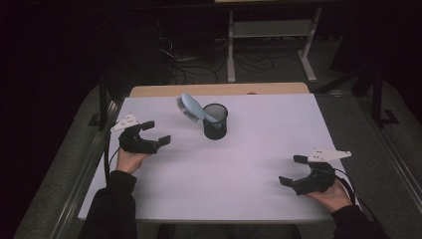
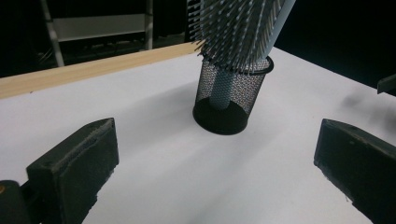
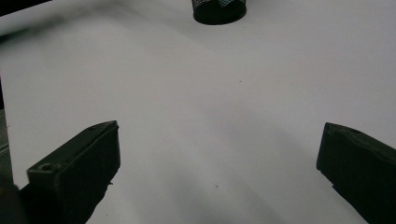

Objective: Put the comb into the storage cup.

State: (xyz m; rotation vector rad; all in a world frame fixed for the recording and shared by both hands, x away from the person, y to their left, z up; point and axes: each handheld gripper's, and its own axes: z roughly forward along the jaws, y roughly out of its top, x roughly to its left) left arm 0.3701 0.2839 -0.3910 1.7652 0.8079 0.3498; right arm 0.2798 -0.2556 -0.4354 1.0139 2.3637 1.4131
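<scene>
Hairbrush (image 1: 191, 107) stands handle-down in black mesh cup (image 1: 215, 121), mid-rear tabletop (image 1: 259, 149), head tilted left. Left claw (image 1: 155, 133) spread wide, empty, near cup's left. Right claw (image 1: 293, 170) wide, empty, well apart at front right.

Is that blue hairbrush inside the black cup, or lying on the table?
Inside. The hairbrush stands handle-down in the mesh cup, its bristled head leaning out over the rim; the handle shows through the mesh in the left gripper view.
</scene>
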